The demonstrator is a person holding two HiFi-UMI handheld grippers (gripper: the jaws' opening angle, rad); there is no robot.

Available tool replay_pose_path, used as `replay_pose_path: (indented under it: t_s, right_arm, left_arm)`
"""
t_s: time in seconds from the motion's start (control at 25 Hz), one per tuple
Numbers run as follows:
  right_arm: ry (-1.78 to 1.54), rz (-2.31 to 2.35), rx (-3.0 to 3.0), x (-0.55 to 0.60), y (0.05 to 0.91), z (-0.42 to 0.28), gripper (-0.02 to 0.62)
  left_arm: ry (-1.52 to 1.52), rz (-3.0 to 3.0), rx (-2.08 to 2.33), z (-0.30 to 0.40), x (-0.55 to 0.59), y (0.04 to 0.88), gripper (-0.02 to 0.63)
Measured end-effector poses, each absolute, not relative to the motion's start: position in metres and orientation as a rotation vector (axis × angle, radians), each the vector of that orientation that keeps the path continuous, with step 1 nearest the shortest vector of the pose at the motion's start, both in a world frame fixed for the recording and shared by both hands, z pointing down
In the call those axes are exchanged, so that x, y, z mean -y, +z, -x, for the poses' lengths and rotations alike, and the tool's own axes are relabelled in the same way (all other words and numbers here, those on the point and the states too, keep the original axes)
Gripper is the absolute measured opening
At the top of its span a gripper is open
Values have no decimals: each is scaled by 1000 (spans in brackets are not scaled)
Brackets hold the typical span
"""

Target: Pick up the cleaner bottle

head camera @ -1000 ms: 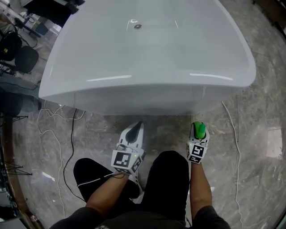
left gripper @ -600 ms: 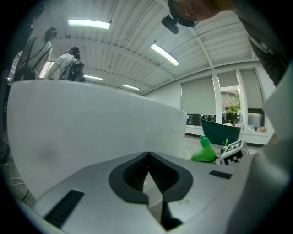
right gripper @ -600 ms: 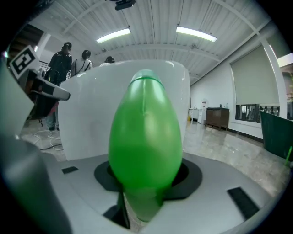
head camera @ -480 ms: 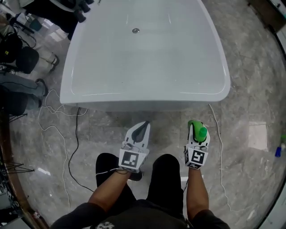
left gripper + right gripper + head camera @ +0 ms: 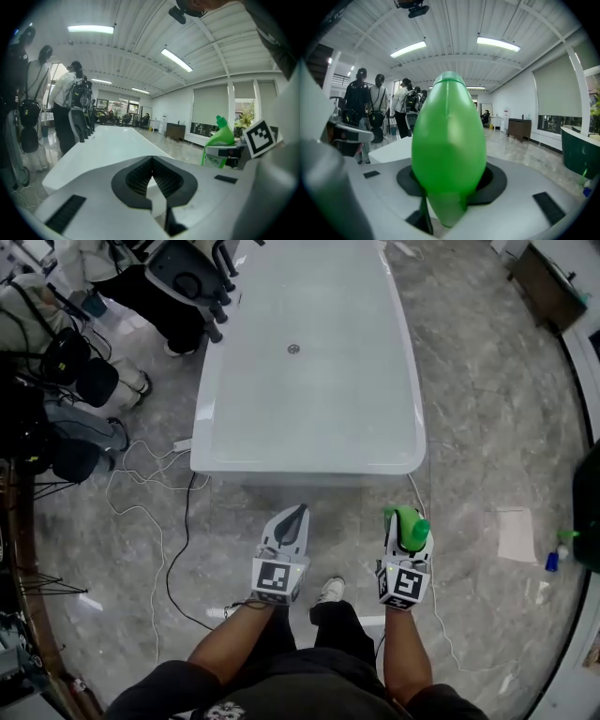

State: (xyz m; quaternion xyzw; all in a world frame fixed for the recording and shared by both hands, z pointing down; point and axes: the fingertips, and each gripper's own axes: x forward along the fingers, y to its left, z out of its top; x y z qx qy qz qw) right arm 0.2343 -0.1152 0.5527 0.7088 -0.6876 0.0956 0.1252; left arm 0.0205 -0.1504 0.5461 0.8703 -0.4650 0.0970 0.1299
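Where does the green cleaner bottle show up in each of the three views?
Head view: lower right of centre, green cleaner bottle in the right gripper.
Left gripper view: far right, mid-height.
Right gripper view: dead centre, between the jaws.
Shared landmark: the white bathtub, visible in every view.

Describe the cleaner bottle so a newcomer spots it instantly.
Start at the long white tub on the grey marble floor. Before its near end the person holds two tools, and the cleaner bottle is clamped in the right tool. It is the only bright green thing there; the left tool is shut and empty.
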Motion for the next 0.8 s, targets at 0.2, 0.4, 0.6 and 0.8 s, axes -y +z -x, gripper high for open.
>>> replay_pose_path:
  t_s: [0.2,0.4,0.6,0.8]
  right_arm:
    - [278,-2115,2009,108,440,-221,187]
    - [217,-2096,2067,81,377,-196,187]
    - [118,-2051,2146,63,336,-163,187]
    - [70,-2034,2203,54,315,-146,187]
  left_arm:
    - [289,-2540,1390,2,147,449,6]
    - [277,-2529,1426,24,127,387,6]
    - [227,-2537,1455,44,110,344,6]
    - [178,-2539,1471,50,93,326,6]
